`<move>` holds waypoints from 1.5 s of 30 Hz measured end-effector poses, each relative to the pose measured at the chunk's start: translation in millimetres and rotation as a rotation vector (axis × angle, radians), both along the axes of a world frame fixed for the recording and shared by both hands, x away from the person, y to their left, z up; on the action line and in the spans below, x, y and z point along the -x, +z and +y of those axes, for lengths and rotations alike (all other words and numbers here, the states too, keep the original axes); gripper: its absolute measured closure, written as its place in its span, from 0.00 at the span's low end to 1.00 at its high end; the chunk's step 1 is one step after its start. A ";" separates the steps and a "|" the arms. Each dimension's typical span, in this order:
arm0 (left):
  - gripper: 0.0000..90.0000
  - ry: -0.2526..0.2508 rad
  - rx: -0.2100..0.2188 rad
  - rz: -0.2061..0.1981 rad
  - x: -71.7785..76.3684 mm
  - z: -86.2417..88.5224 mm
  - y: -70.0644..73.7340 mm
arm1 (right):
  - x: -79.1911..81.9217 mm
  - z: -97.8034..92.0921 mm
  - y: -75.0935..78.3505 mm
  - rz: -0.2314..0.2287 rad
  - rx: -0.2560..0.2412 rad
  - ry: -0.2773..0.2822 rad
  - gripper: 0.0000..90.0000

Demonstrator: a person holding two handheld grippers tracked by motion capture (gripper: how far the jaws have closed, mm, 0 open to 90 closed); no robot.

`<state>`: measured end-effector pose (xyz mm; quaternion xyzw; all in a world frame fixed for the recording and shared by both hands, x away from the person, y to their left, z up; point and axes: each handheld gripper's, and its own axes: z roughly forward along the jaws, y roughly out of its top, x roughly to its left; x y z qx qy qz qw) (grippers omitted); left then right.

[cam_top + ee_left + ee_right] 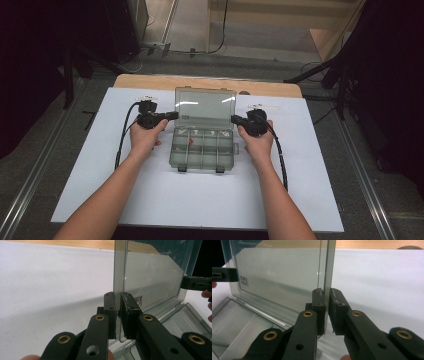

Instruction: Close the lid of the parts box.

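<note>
Compartment box (pixel 202 149) sits mid-board, toward the far edge of the white board (pixel 100 165). Its lid (pixel 206 107) stands upright; left gripper (pixel 172 116) clamps the lid's left edge, right gripper (pixel 235 119) its right edge.

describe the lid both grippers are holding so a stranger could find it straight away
On the white board sits a smoky clear plastic compartment box. Its transparent rectangular lid stands upright at the far edge, with the left gripper and right gripper clamping its side edges. Unlike the divided tray, it is one flat pane.
</note>
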<state>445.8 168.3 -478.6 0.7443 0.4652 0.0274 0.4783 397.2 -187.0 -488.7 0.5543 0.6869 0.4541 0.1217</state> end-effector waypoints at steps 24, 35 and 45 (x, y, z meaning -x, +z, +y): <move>0.90 -0.031 0.041 0.014 2.3 5.9 -0.4 | -15.9 -0.1 31.6 -0.051 0.014 -0.022 0.96; 0.89 -0.025 0.113 -0.005 1.5 22.8 13.9 | -6.5 -1.4 30.5 -0.088 0.005 -0.025 0.96; 1.00 0.012 0.109 0.070 -17.2 10.0 9.1 | -3.0 -1.2 31.1 -0.112 0.018 -0.016 0.96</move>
